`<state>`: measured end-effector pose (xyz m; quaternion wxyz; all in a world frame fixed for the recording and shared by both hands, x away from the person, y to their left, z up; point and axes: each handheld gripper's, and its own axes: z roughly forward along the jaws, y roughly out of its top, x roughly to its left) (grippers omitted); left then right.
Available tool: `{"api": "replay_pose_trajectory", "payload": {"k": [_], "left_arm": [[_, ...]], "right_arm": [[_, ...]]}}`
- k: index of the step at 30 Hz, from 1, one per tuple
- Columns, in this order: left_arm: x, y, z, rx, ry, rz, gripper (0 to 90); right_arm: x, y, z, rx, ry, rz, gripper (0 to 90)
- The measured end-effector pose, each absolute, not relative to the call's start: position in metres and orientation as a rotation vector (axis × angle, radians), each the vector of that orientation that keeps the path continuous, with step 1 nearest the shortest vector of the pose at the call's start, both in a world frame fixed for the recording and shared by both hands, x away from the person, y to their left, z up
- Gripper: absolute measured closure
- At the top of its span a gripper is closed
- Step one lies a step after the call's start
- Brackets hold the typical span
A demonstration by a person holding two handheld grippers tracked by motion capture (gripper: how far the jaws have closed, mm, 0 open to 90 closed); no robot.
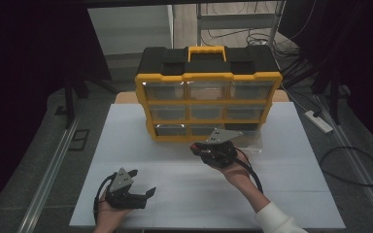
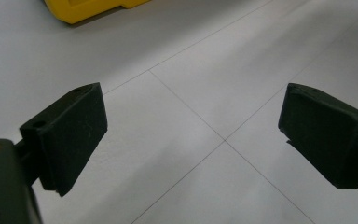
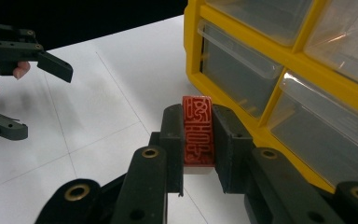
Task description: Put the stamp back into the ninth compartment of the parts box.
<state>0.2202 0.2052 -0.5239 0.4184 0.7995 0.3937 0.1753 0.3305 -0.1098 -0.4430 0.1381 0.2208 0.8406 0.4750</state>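
A small red seal stamp with carved characters on its face is clamped between the jaws of my right gripper. That gripper hovers just in front of the bottom row of a yellow and black drawer organizer. My left gripper rests low over the white table near the front left, jaws wide apart with nothing between them. In the left gripper view the left gripper has only bare table surface between its fingers.
The organizer has three rows of clear drawers and a yellow handle on top. A clear drawer sticks out at its bottom right. The white table ends in grey floor with cables and a power strip at the right.
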Motion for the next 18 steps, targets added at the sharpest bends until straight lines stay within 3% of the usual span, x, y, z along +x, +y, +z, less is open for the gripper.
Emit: {"api": "replay_pose_trajectory", "payload": {"k": [18], "left_arm": [[0.22, 0.206, -0.524, 2.007, 0.988, 0.443, 8.1]], "right_arm": [[0.334, -0.128, -0.426, 0.661, 2.352, 1.419, 75.3]]}}
